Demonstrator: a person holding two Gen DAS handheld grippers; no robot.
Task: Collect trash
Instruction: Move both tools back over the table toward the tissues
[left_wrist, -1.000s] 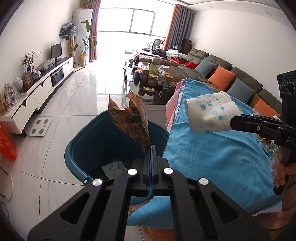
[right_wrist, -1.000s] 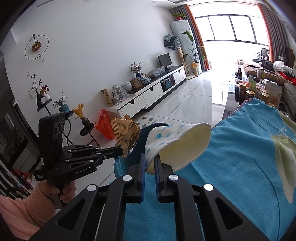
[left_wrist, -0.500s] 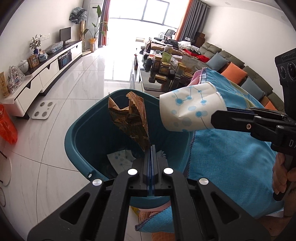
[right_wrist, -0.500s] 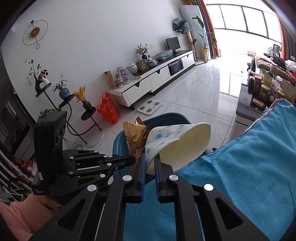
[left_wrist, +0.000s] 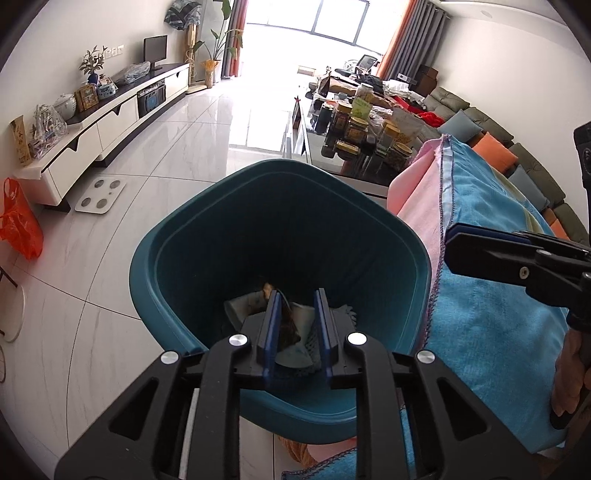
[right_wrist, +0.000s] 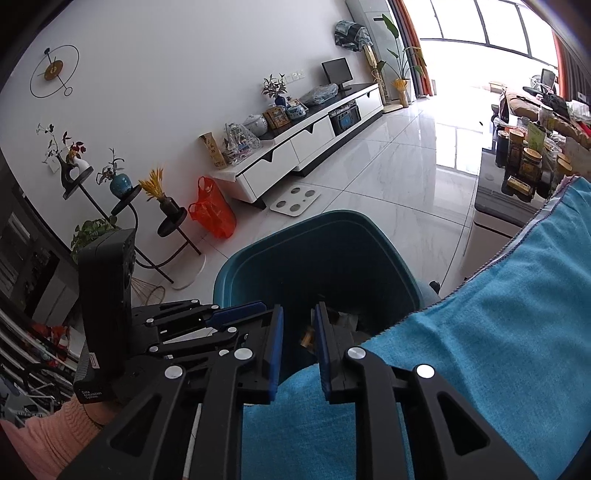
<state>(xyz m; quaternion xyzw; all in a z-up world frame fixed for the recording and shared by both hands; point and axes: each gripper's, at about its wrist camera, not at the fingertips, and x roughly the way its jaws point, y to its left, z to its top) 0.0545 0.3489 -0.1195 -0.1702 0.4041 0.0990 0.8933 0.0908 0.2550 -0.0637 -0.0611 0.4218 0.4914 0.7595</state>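
Hand-held gripper (left_wrist: 295, 325) above teal bin (left_wrist: 177, 266)

Left gripper (left_wrist: 295, 306) opening, empty, above teal bin (left_wrist: 229, 221).

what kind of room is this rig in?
Most likely a home living room: a sectional sofa with cushions, a low TV cabinet carrying a small screen, and a glossy tiled floor.

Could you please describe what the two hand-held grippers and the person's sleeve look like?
Each hand-held gripper, left and right, is a black linkage frame with silver rivets and blue-padded fingers. The left carries a black box with small white lettering. The sleeve is pink knit.
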